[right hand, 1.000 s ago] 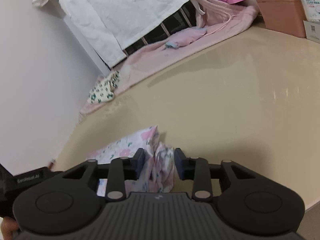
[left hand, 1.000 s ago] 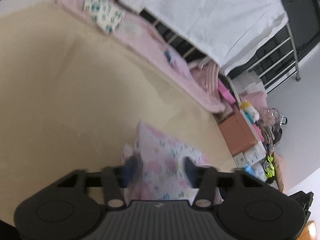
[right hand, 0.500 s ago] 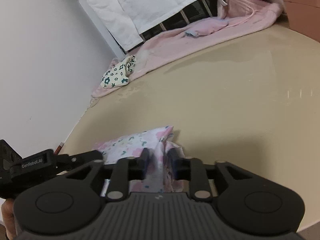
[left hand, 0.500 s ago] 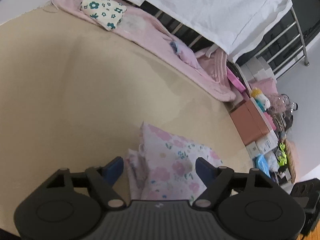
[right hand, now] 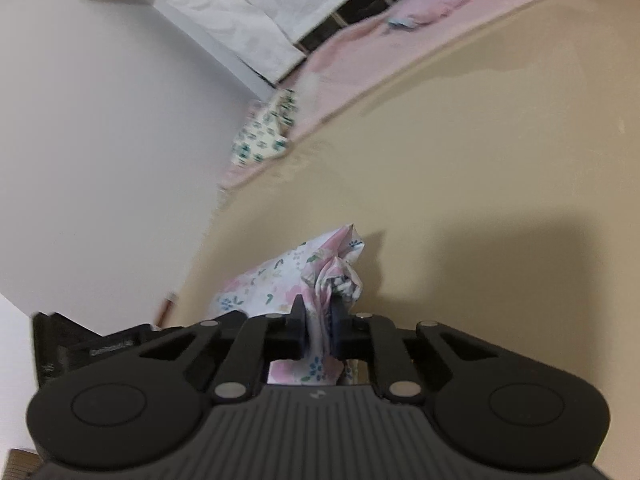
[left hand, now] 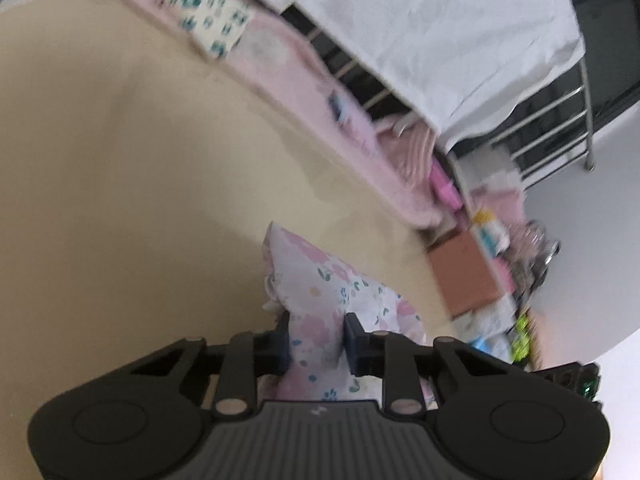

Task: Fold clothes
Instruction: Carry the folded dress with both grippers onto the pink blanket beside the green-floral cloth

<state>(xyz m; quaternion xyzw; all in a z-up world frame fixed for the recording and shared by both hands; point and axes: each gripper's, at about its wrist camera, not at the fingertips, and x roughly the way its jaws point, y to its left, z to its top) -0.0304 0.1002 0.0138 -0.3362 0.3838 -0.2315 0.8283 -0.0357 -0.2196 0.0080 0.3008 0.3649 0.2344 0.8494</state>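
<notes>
While both grippers (left hand: 316, 338) (right hand: 318, 330) pinch floral garment (left hand: 320, 288), brown box (left hand: 466, 276) blurred.

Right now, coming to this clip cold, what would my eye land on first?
First, the pink floral garment at the near edge of the beige table, pinched in both the right hand-held gripper and the left hand-held gripper. Next, the long pink cloth along the table's far edge with a small green-flowered piece lying on it, and the white sheet hanging behind.
</notes>
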